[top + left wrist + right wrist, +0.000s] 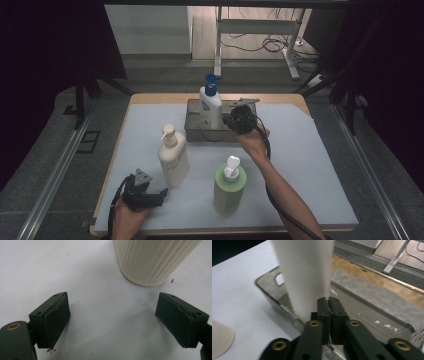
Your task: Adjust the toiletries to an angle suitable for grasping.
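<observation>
Both tongs black, two-jaw. Left tongs [161, 192]: grey three-cornered plate on top, flat dark pads frayed at the edges, brass-coloured pivot rivet. Right tongs [328, 300]: brass rivets on black linkage bars, black cable trailing. Forearms bare, no sleeves.

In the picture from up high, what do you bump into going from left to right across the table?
Left gripper → cream pump bottle → white bottle with blue cap → green bottle → right gripper.

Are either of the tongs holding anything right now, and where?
Nothing is held. The right tongs are shut empty beside the white bottle in the tray; the left tongs are open.
</observation>
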